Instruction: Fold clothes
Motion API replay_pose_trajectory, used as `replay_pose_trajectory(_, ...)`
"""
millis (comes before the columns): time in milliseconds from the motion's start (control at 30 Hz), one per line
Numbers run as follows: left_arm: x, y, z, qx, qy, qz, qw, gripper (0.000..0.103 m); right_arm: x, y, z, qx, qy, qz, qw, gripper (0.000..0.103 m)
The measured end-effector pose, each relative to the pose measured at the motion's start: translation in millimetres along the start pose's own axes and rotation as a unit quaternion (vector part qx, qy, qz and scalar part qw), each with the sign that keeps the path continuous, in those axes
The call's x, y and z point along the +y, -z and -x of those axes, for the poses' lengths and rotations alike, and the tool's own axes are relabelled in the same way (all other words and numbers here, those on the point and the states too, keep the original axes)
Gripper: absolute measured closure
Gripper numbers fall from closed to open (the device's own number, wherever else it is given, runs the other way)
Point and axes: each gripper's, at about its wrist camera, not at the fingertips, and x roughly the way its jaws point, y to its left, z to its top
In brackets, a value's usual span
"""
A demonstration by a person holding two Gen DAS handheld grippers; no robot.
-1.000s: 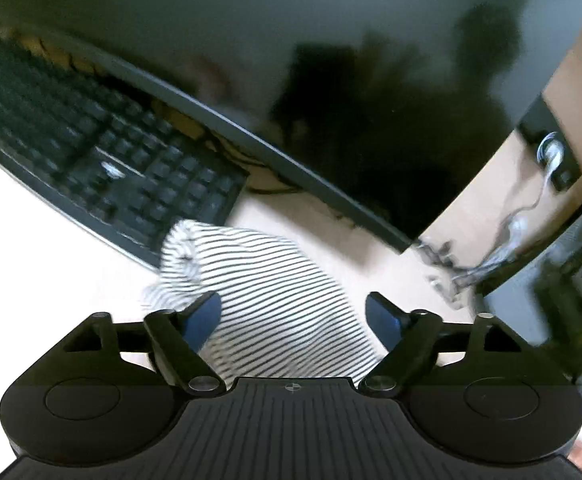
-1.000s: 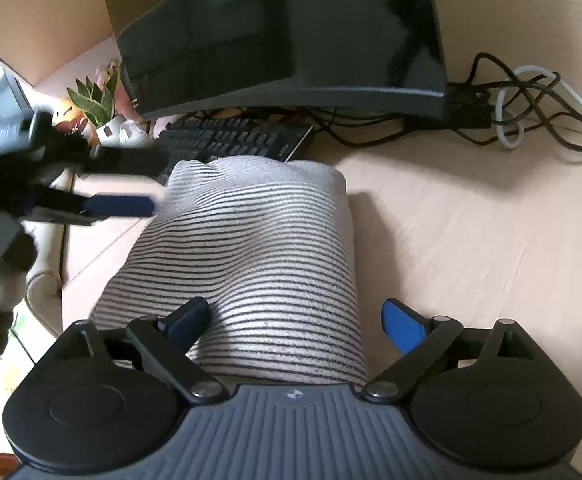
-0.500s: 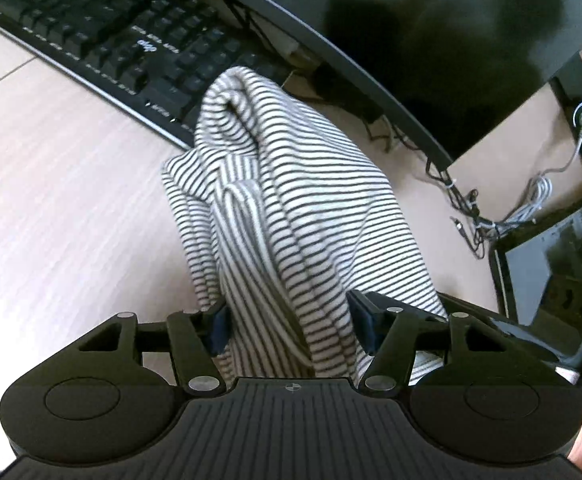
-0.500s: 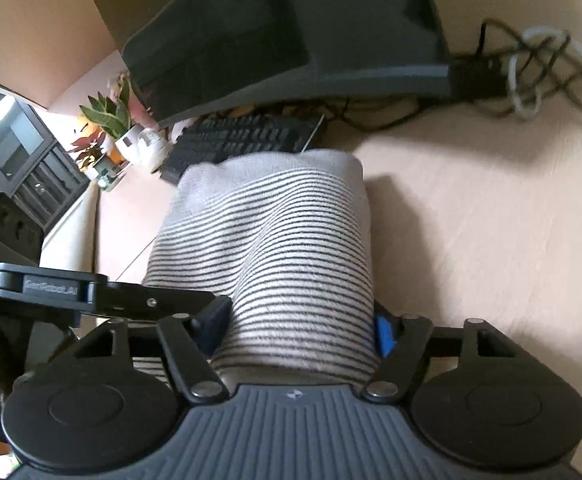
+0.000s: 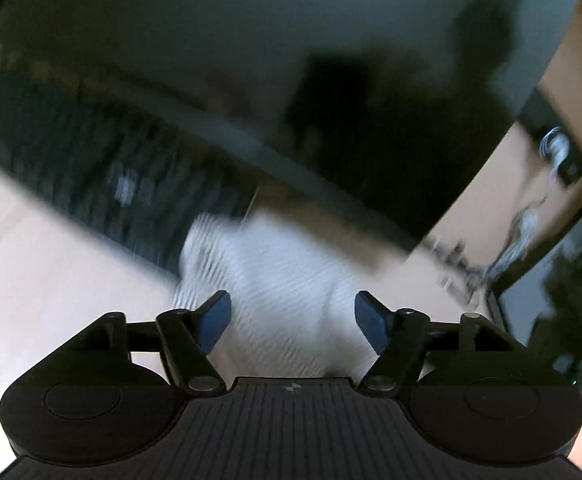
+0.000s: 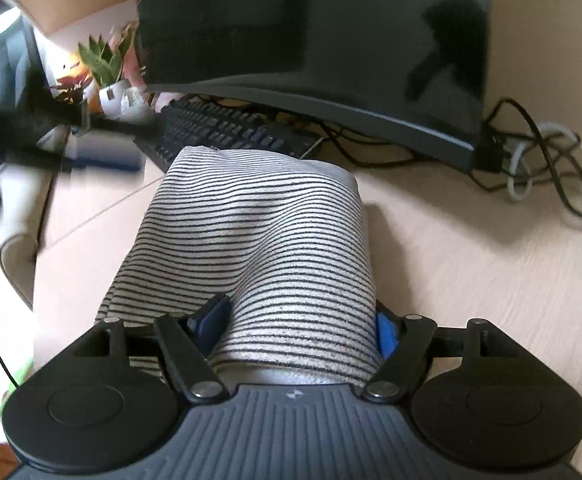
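A folded white garment with thin black stripes (image 6: 259, 240) lies on the light wooden desk (image 6: 471, 280). In the right wrist view my right gripper (image 6: 301, 326) has its blue pads against both sides of the garment's near end, jaws fairly wide around the thick fold. In the left wrist view, which is motion-blurred, the garment (image 5: 283, 276) lies ahead of and below my left gripper (image 5: 291, 314), whose jaws stand open and empty above it. The left gripper also shows as a dark blur at the left of the right wrist view (image 6: 51, 148).
A black keyboard (image 6: 227, 128) and a large dark monitor (image 6: 331, 40) stand just behind the garment. Tangled cables (image 6: 539, 164) lie at the back right. Potted plants (image 6: 103, 68) stand at the back left. The desk edge (image 6: 35, 280) is at the left.
My left gripper has let go of the garment, opened and lifted back fast. My right gripper stays on the garment's near end, which has settled lower on the desk.
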Motion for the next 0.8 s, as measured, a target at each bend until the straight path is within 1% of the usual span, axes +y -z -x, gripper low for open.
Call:
replay_pose_trajectory(67, -8, -14, -2, -0.014, 0.033, -0.013, 0.9992, 0.023, 2, -1, 0, 0.001, 0.007, 0.007, 1.000, 0.028)
replay_pose_trajectory(133, -14, -21, -17, -0.007, 0.063, -0.023, 0.9978, 0.019, 4, -3, 0, 0.003, 0.014, 0.014, 1.000, 0.027)
replay_pose_trajectory(167, -13, -21, -28, 0.004, 0.070, -0.026, 0.9972, 0.019, 5, -3, 1, 0.003, 0.017, 0.018, 1.000, 0.025)
replay_pose_trajectory(200, -10, -19, -39, 0.015, 0.070, -0.027, 0.9971, 0.019, 6, -4, 2, 0.003, 0.024, 0.024, 0.999, 0.023)
replay_pose_trajectory(233, -3, -16, -52, 0.030, 0.055, -0.022, 0.9978, 0.020, 9, -5, 5, 0.001, 0.036, 0.034, 0.999, 0.020)
replay_pose_trajectory(267, 5, -12, -63, 0.044, 0.042, -0.015, 0.9980, 0.023, 12, -6, 10, -0.004, 0.050, 0.041, 0.998, 0.019)
replay_pose_trajectory(300, 16, -7, -72, 0.056, 0.035, -0.001, 0.9979, 0.031, 16, -8, 17, -0.011, 0.061, 0.046, 0.997, 0.019)
replay_pose_trajectory(333, 27, -3, -76, 0.059, 0.037, 0.016, 0.9974, 0.032, 21, -9, 24, -0.019, 0.067, 0.050, 0.996, 0.019)
replay_pose_trajectory(400, 39, 1, -76, 0.051, 0.059, 0.037, 0.9963, 0.032, 33, -10, 37, -0.040, 0.058, 0.056, 0.996, 0.019)
replay_pose_trajectory(433, 42, 1, -77, 0.049, 0.067, 0.042, 0.9957, 0.032, 41, -10, 38, -0.041, 0.044, 0.053, 0.997, 0.019)
replay_pose_trajectory(467, 42, 1, -78, 0.049, 0.069, 0.042, 0.9955, 0.032, 48, -8, 33, -0.032, 0.035, 0.054, 0.997, 0.018)
replay_pose_trajectory(500, 42, 1, -79, 0.051, 0.070, 0.040, 0.9954, 0.032, 55, -5, 24, -0.018, 0.035, 0.060, 0.997, 0.016)
replay_pose_trajectory(533, 40, 1, -80, 0.053, 0.071, 0.034, 0.9955, 0.032, 61, -1, 16, -0.008, 0.041, 0.069, 0.997, 0.010)
replay_pose_trajectory(600, 40, 2, -82, 0.055, 0.073, 0.029, 0.9954, 0.032, 68, 9, 2, -0.006, 0.061, 0.082, 0.995, 0.005)
replay_pose_trajectory(700, 44, 2, -79, 0.057, 0.080, 0.033, 0.9946, 0.032, 65, 4, -1, -0.003, 0.059, 0.057, 0.997, 0.004)
replay_pose_trajectory(800, 45, 4, -78, 0.051, 0.075, 0.030, 0.9955, 0.032, 63, 2, 7, -0.009, 0.059, 0.049, 0.997, 0.003)
